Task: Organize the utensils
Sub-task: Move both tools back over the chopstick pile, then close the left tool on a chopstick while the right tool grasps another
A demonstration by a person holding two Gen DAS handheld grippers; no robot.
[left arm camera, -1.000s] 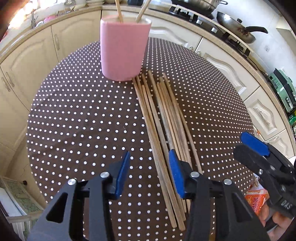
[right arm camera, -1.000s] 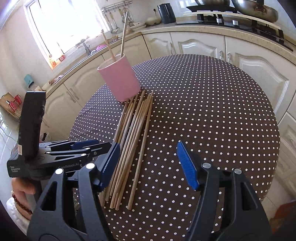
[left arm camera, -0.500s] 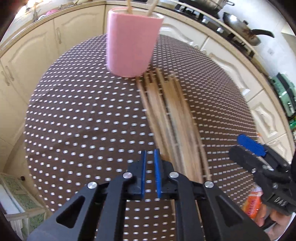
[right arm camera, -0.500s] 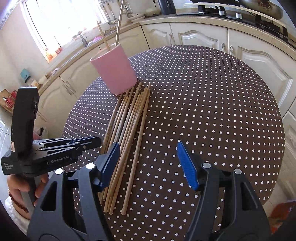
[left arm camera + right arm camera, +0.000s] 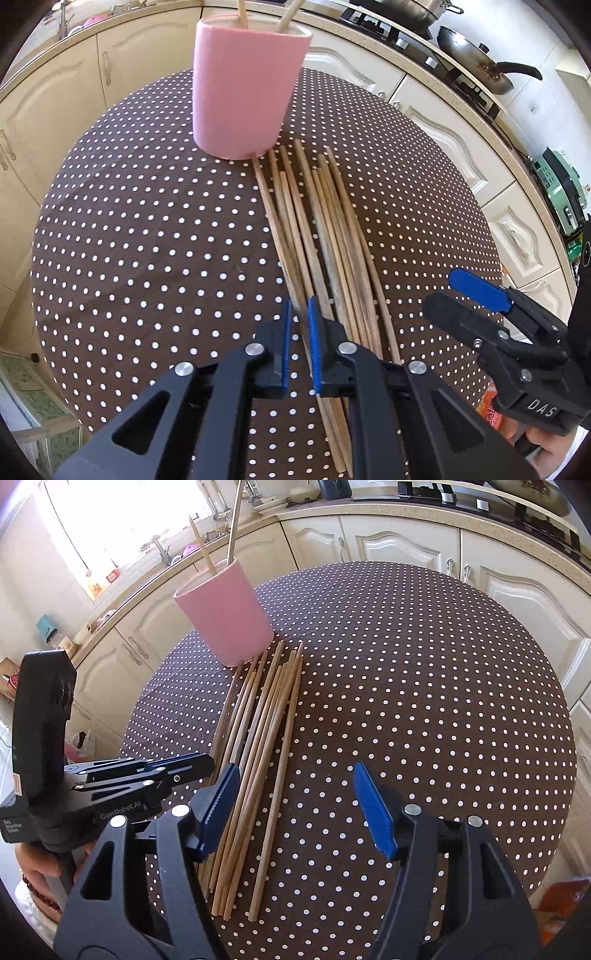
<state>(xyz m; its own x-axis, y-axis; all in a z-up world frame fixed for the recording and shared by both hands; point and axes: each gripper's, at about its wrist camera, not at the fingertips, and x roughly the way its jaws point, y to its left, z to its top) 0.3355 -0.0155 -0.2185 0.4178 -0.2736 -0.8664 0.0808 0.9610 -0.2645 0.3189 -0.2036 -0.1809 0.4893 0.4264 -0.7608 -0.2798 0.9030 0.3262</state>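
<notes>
- Left wrist view: the left claw (image 5: 298, 317) is pinched almost shut on the outermost stick (image 5: 286, 258) of the chopsticks (image 5: 325, 236). They lie on the dotted table (image 5: 147, 240), touching the pink cup (image 5: 243, 88).
- Right wrist view: the right claw (image 5: 295, 790) is wide open and holds nothing, over the chopsticks (image 5: 258, 746).

Right tool (image 5: 297, 808) open over chopsticks (image 5: 258, 746), left tool (image 5: 207, 764) seemingly clamping one, pink cup (image 5: 225, 616)
</notes>
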